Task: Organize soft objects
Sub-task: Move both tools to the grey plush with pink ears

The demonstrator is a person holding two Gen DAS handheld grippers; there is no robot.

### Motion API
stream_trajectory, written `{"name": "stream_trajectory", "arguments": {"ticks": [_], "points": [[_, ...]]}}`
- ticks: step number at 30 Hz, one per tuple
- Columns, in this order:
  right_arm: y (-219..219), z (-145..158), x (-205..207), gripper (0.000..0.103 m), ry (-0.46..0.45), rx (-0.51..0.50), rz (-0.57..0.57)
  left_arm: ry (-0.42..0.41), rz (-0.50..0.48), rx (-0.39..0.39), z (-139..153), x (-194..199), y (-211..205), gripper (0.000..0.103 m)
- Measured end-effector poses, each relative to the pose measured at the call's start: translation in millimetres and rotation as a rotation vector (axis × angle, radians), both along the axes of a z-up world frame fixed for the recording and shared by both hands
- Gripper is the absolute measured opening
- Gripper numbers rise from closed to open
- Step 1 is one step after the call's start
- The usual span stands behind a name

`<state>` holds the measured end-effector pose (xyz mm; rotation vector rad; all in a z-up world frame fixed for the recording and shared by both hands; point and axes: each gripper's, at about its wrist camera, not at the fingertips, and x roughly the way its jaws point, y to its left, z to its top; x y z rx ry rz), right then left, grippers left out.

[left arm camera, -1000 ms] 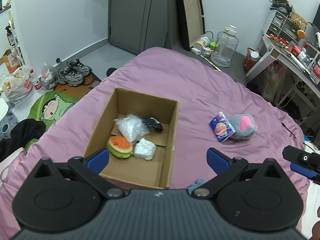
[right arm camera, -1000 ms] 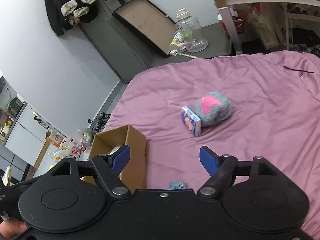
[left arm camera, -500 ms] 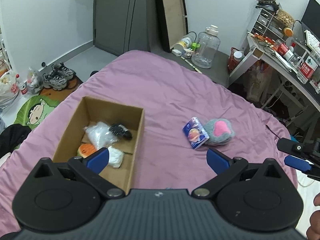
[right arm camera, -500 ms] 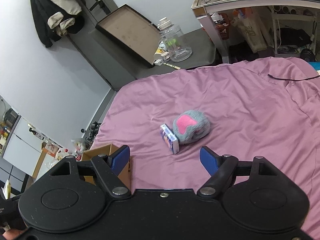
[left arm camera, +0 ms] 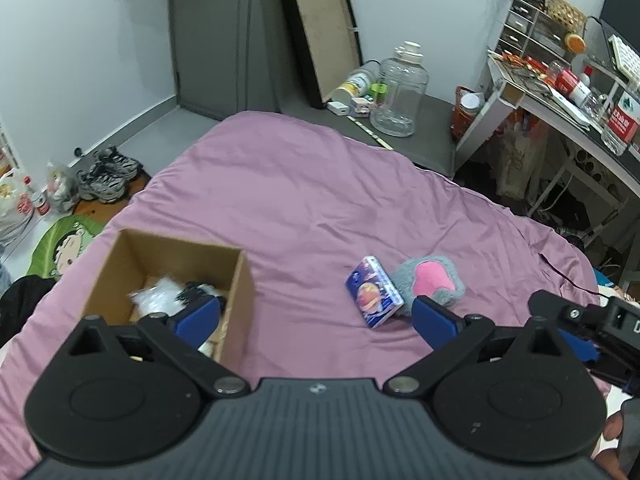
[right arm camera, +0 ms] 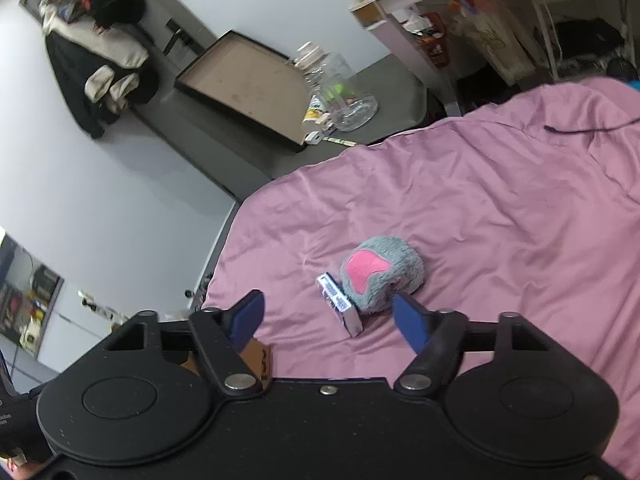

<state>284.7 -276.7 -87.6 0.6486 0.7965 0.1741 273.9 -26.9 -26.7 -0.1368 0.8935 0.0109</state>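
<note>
Right in front of me, my left gripper (left arm camera: 316, 316) hangs over the purple bedspread (left arm camera: 304, 200) with its blue pads spread wide and nothing between them. Its left pad sits in front of the open cardboard box (left arm camera: 240, 292), where a crinkly clear bag (left arm camera: 160, 294) and something dark (left arm camera: 192, 292) lie inside, both blurred. Just past the right pad, the small blue printed packet (left arm camera: 374, 292) lies tilted on the cover, touching the grey plush paw with its pink pad (left arm camera: 430, 280).

Over on the other side, my right gripper (right arm camera: 326, 318) has just been narrowing its jaws, yet they stand apart, pressing on nothing. From that camera the packet (right arm camera: 340, 306) shows between the pads and beyond them, with the paw (right arm camera: 380, 274) right behind it, and a corner of the box (right arm camera: 258, 360) peeks out low beneath the left finger.

Farther off, past the foot of the bed, a big clear water jug (left arm camera: 398, 94) stands on the grey floor beside a framed board (left arm camera: 320, 28) leaning on the wall
</note>
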Motion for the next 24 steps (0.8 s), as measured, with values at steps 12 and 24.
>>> {"name": "stream_trajectory", "arguments": {"ticks": [12, 24], "points": [[-25, -62, 34, 0.048, 0.096, 0.161, -0.084, -0.009, -0.081, 0.000, -33, 54, -35, 0.089], [-39, -110, 65, 0.036, 0.176, 0.328, -0.144, 0.048, -0.182, -0.033, -77, 110, -66, 0.066]]}}
